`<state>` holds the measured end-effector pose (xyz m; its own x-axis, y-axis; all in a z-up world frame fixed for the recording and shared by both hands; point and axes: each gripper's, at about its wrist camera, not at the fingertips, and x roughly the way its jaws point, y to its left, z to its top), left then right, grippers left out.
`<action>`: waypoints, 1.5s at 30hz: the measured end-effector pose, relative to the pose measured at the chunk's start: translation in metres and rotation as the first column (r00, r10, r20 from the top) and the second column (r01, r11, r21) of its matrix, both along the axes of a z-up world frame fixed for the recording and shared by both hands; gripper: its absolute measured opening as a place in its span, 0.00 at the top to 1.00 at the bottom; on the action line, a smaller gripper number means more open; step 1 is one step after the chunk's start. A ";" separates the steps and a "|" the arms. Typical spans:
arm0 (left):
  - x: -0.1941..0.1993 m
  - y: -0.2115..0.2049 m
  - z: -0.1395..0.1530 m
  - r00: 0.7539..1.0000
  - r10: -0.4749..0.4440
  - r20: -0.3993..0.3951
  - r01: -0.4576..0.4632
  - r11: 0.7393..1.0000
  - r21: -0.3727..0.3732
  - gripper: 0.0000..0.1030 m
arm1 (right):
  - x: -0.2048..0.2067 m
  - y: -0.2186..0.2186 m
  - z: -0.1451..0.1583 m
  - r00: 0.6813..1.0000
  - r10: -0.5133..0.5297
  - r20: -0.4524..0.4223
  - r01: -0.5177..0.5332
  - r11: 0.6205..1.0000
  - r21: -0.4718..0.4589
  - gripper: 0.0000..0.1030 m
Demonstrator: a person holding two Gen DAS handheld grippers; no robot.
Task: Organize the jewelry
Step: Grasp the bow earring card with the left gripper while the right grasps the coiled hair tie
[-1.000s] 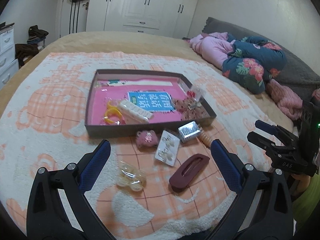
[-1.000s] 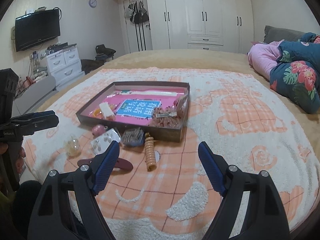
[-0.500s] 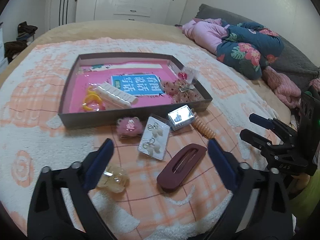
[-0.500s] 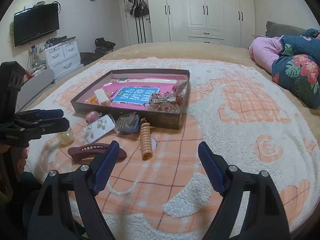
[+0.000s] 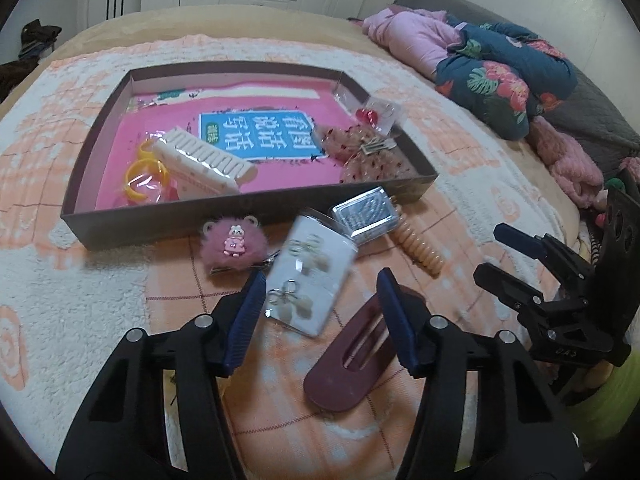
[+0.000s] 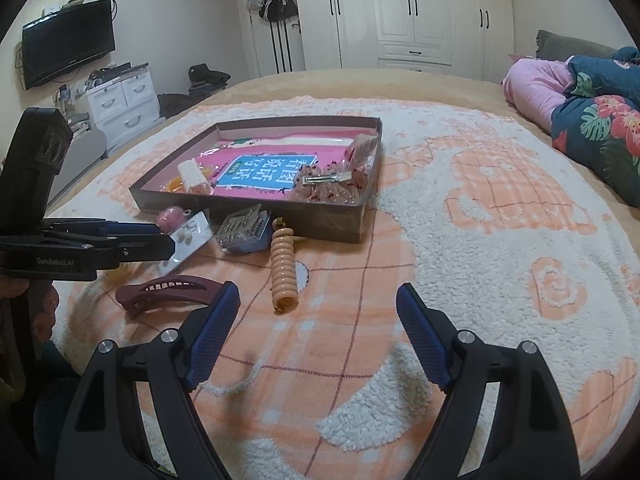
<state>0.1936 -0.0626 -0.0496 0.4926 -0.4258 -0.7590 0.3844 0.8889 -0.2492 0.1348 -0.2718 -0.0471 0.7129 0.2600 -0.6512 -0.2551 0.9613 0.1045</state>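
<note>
A brown tray [image 5: 168,218] with a pink lining holds a cream comb clip [image 5: 204,160], yellow rings [image 5: 142,178] and a dotted bow [image 5: 368,156]. In front of it on the blanket lie a pink fuzzy clip [image 5: 232,244], a white earring card [image 5: 310,276], a silver packet [image 5: 366,214], a peach spiral tie [image 5: 420,250] and a maroon hair clip [image 5: 356,356]. My left gripper [image 5: 322,320] is open, its fingers either side of the earring card's near end. My right gripper [image 6: 318,336] is open and empty above the blanket, just beyond the spiral tie [image 6: 282,270].
The items lie on a peach and white blanket [image 6: 500,240] on a bed. Folded pink and floral bedding [image 5: 492,64] lies at the right. White wardrobes [image 6: 400,12] stand behind, with a TV [image 6: 68,52] and drawers [image 6: 120,100] at the left.
My left gripper has moved forward and down to the earring card and its fingers have narrowed. The pale yellow clip has passed out of its view. My right gripper has edged forward.
</note>
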 end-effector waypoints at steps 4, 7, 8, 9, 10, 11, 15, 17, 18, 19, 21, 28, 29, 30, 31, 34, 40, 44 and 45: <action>0.004 -0.001 -0.004 1.000 0.002 -0.005 -0.002 1.000 0.011 0.53 | 0.008 0.004 -0.005 1.000 0.012 -0.014 -0.012 1.000 0.001 0.25; 0.007 0.000 -0.006 1.000 0.001 -0.007 -0.001 1.000 0.017 0.53 | 0.014 0.010 -0.010 0.999 0.032 -0.031 -0.032 0.999 -0.005 0.32; 0.007 -0.001 -0.006 1.000 -0.001 -0.008 0.002 1.000 0.021 0.53 | 0.016 0.012 -0.011 0.999 0.040 -0.037 -0.040 0.999 -0.007 0.34; 0.008 -0.001 -0.007 1.000 -0.004 -0.009 0.004 1.000 0.023 0.53 | 0.020 0.014 -0.014 0.998 0.049 -0.047 -0.049 0.999 -0.008 0.35; 0.008 -0.002 -0.007 1.000 -0.008 -0.010 0.009 1.000 0.028 0.53 | 0.022 0.015 -0.015 0.997 0.055 -0.054 -0.055 0.998 -0.006 0.38; 0.008 -0.003 -0.008 1.000 -0.014 -0.012 0.015 0.999 0.031 0.53 | 0.026 0.017 -0.017 0.996 0.063 -0.066 -0.063 0.998 -0.002 0.41; 0.009 -0.004 -0.010 0.999 -0.030 -0.017 0.030 0.999 0.037 0.53 | 0.038 0.023 -0.023 0.992 0.086 -0.091 -0.087 0.996 -0.008 0.52; 0.011 -0.005 -0.010 0.999 -0.035 -0.020 0.036 0.999 0.039 0.53 | 0.045 0.027 -0.025 0.991 0.094 -0.097 -0.097 0.995 -0.019 0.59; 0.011 -0.006 -0.011 0.999 -0.041 -0.022 0.042 0.998 0.045 0.53 | 0.049 0.029 -0.026 0.990 0.095 -0.100 -0.098 0.995 -0.023 0.61; 0.012 -0.007 -0.011 0.999 -0.044 -0.023 0.046 0.998 0.050 0.53 | 0.052 0.029 -0.027 0.990 0.096 -0.101 -0.099 0.995 -0.024 0.67; 0.013 -0.009 -0.013 0.998 -0.051 -0.025 0.052 0.997 0.058 0.53 | 0.055 0.030 -0.028 0.990 0.097 -0.103 -0.100 0.995 -0.026 0.78; 0.015 -0.020 -0.017 0.996 -0.082 -0.022 0.083 0.993 0.086 0.46 | 0.052 0.023 -0.028 0.995 0.069 -0.070 -0.070 0.997 -0.026 0.83; 0.015 -0.020 -0.018 0.996 -0.082 -0.023 0.084 0.993 0.087 0.46 | 0.052 0.022 -0.028 0.996 0.064 -0.069 -0.065 0.998 -0.021 0.83; 0.016 -0.021 -0.018 0.996 -0.084 -0.023 0.086 0.992 0.091 0.46 | 0.051 0.020 -0.028 0.996 0.058 -0.068 -0.059 0.998 -0.016 0.83; 0.016 -0.021 -0.019 0.996 -0.085 -0.024 0.087 0.992 0.094 0.45 | 0.051 0.018 -0.027 0.997 0.050 -0.065 -0.050 0.999 -0.010 0.83; 0.016 -0.023 -0.020 0.996 -0.084 -0.025 0.086 0.991 0.102 0.46 | 0.047 0.012 -0.026 0.998 0.032 -0.061 -0.032 0.999 0.005 0.83; 0.015 -0.025 -0.020 0.996 -0.088 -0.013 0.089 0.991 0.105 0.48 | 0.037 0.001 -0.025 0.999 -0.001 -0.049 0.002 0.999 0.032 0.83; 0.015 -0.027 -0.020 0.996 -0.091 -0.006 0.092 0.989 0.113 0.51 | 0.028 -0.004 -0.024 0.999 -0.020 -0.045 0.022 0.999 0.046 0.83; 0.014 -0.028 -0.020 0.996 -0.092 -0.003 0.092 0.989 0.114 0.51 | 0.027 -0.004 -0.024 0.999 -0.022 -0.044 0.024 0.999 0.047 0.83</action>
